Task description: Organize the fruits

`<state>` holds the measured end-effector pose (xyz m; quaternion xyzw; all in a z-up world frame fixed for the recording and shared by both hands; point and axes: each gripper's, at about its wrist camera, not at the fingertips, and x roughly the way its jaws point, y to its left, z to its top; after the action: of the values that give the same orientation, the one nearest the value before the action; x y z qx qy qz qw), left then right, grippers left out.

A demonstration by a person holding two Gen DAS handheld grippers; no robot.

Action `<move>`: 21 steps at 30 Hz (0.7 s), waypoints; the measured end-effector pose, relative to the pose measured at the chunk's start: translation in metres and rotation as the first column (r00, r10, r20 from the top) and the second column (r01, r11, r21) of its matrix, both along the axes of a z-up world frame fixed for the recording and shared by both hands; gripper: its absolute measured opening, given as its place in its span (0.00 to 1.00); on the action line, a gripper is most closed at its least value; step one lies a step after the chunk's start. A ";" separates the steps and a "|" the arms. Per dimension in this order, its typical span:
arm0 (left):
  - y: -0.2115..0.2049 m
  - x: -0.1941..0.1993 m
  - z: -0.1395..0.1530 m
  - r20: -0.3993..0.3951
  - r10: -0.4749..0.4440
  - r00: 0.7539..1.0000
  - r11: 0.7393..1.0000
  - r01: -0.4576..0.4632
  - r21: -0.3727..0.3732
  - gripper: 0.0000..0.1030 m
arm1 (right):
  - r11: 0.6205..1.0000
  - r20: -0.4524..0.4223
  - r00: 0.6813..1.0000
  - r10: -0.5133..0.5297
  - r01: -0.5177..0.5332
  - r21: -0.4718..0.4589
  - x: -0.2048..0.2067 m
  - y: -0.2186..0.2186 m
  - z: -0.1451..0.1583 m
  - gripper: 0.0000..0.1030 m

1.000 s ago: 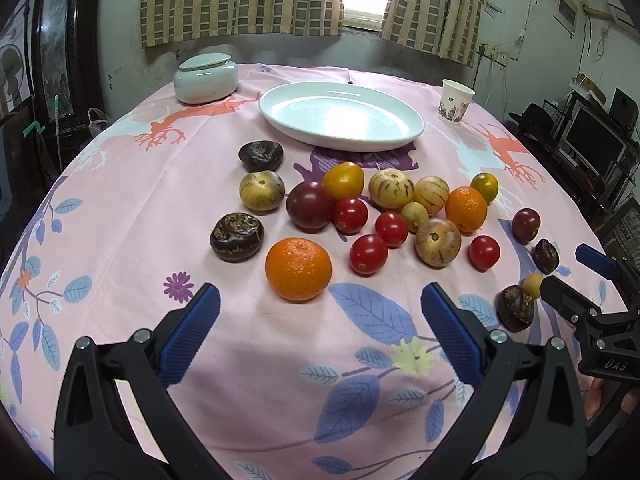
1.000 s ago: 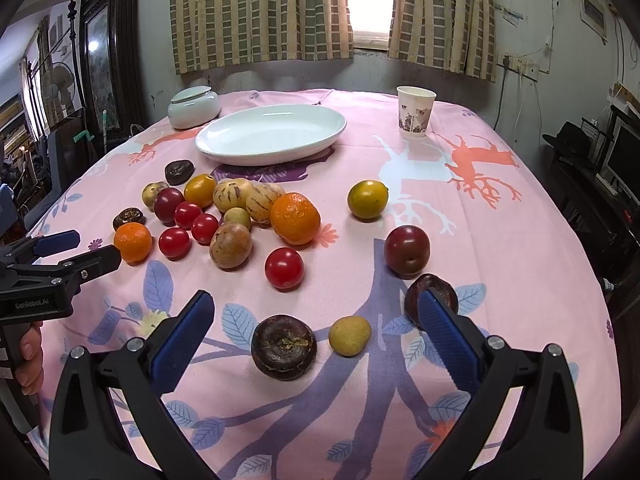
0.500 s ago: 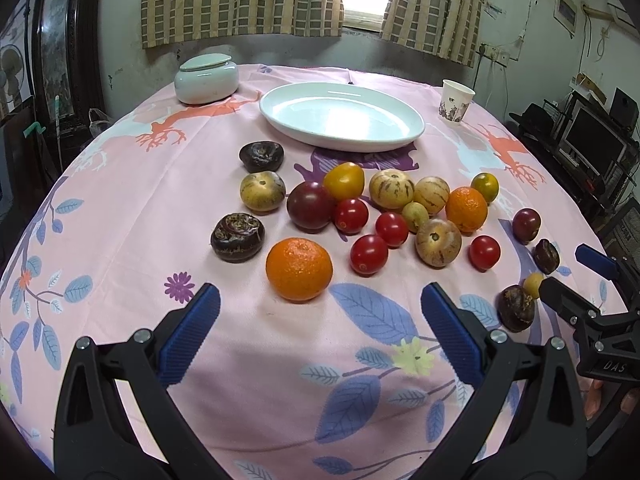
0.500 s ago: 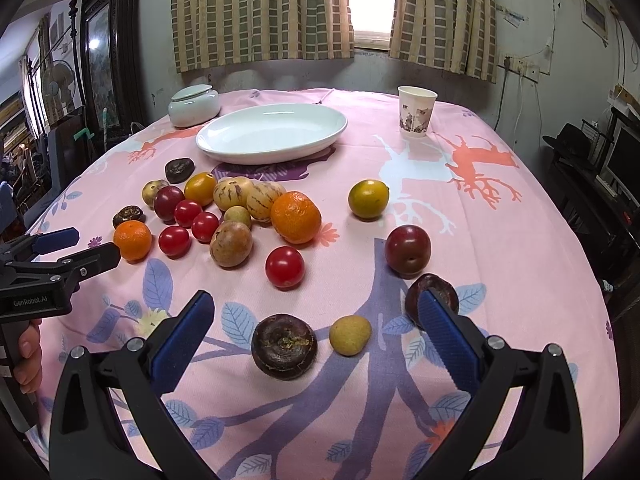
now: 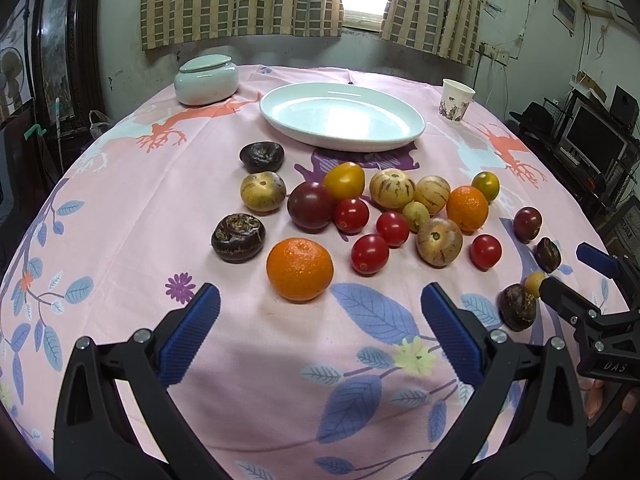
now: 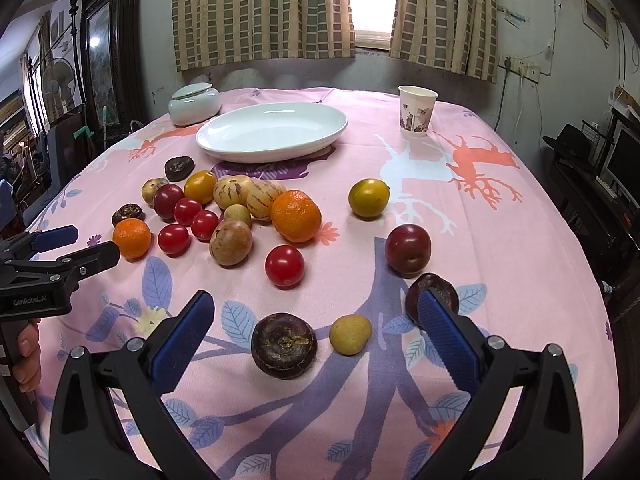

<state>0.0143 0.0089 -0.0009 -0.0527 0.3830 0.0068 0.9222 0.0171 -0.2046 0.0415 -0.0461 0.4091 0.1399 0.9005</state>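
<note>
Glossy white ceramic plate (image 5: 342,118) on matt printed cloth (image 5: 160,208) — paper cup (image 6: 416,111), ribbed tool pads (image 5: 188,336).

Table (image 5: 132,208): we find the oval dish (image 5: 342,118) at the far centre, with nothing in it.
Far left: lidded jar (image 5: 206,79), left of the dish.
Far right: paper cup (image 5: 456,101), right of the dish.
Main cluster (image 5: 360,208): fruits grouped just before the dish, several touching.
Right group (image 6: 408,248): fruits lying well apart from the cluster.
Nearest items: two round fruits (image 6: 284,345) side by side; whether they touch, we cannot tell.
</note>
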 end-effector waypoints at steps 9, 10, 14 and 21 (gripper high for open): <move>0.002 0.003 -0.003 -0.027 -0.014 1.000 1.000 0.014 -0.011 0.98 | 1.000 -0.005 1.000 -0.011 0.011 -0.016 0.001 -0.004 -0.004 0.99; 0.003 0.004 -0.005 -0.036 -0.017 0.999 1.000 0.016 -0.017 0.98 | 1.000 -0.009 1.000 -0.012 0.012 -0.020 0.002 -0.005 -0.006 0.99; 0.004 0.009 -0.014 -0.060 -0.008 0.998 1.000 0.009 0.012 0.98 | 1.000 -0.026 0.999 -0.020 0.020 -0.017 0.004 -0.009 -0.007 0.99; 0.003 0.024 -0.029 -0.110 0.008 0.994 0.996 0.002 0.090 0.97 | 0.999 -0.013 1.000 -0.016 0.017 0.045 -0.001 -0.016 0.004 0.99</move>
<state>0.0380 0.0117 -0.0301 -0.0115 0.4327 0.0282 0.9010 0.0166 -0.2210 0.0457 -0.0215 0.4118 0.1421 0.8999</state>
